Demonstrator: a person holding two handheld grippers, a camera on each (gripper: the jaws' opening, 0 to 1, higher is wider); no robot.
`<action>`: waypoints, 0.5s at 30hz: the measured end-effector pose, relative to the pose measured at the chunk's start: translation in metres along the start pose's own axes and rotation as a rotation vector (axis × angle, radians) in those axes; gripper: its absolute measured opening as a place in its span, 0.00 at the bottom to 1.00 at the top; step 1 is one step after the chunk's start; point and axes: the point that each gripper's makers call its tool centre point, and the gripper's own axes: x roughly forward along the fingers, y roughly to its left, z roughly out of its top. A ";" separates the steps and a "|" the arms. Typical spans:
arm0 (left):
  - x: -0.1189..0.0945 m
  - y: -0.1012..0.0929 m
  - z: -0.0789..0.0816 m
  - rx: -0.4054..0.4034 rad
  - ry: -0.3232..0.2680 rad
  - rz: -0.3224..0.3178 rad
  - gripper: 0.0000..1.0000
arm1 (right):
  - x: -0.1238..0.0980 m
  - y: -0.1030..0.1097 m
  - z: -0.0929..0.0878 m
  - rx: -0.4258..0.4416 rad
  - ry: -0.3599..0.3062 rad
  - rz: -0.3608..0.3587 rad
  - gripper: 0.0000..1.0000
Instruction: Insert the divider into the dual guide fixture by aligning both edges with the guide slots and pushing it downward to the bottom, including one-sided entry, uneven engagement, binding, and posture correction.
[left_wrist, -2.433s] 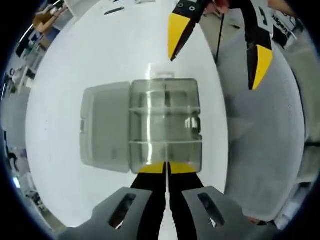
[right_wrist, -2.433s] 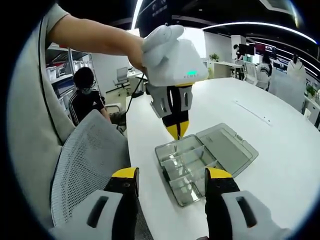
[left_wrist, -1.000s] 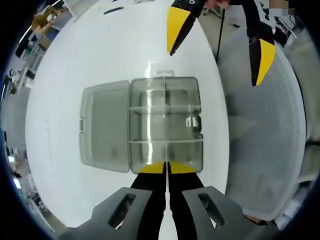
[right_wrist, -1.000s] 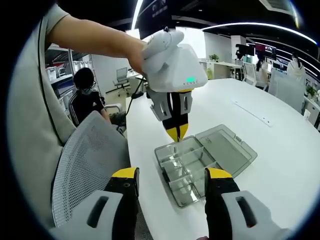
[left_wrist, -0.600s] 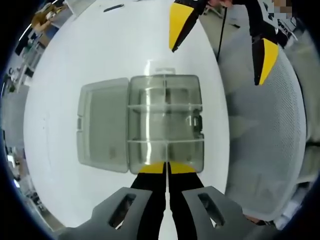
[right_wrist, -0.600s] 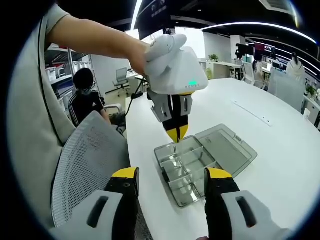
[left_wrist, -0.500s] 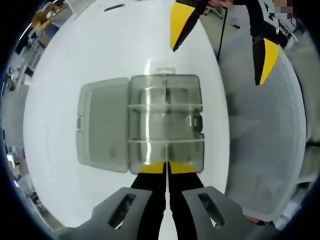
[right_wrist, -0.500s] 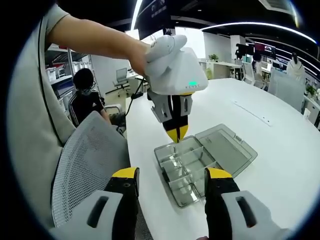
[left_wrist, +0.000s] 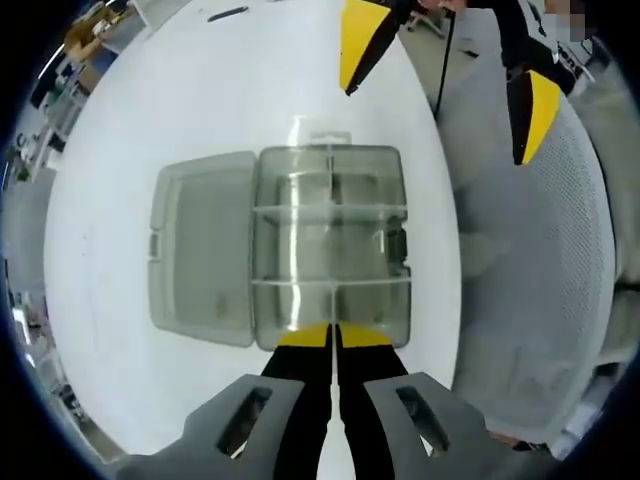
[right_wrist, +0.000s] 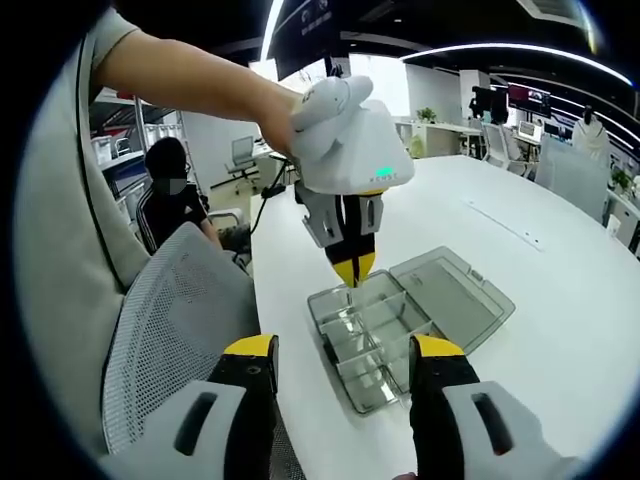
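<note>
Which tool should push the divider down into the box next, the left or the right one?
Left, most likely. The left tool is shut and sits right over the edge of the open clear box. The right tool is open and held back from it, beside the chair.

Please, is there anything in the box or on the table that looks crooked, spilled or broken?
Nothing stands out. The clear compartment box lies flat on the white table with its lid folded open beside it. The dividers that show inside look straight. The left gripper, jaws together, hangs over one end of the box.

One clear compartment box (left_wrist: 330, 245), two grippers, one mesh chair (right_wrist: 175, 330).
</note>
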 end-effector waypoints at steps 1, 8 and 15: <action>0.000 0.000 0.000 0.001 0.000 0.000 0.00 | 0.000 0.000 0.000 0.000 0.000 0.000 0.49; 0.004 0.000 -0.001 0.000 -0.002 -0.003 0.00 | 0.000 -0.001 -0.001 0.004 0.000 -0.001 0.49; 0.007 0.000 -0.002 -0.007 -0.003 -0.007 0.00 | -0.001 -0.002 -0.003 0.007 0.002 -0.002 0.49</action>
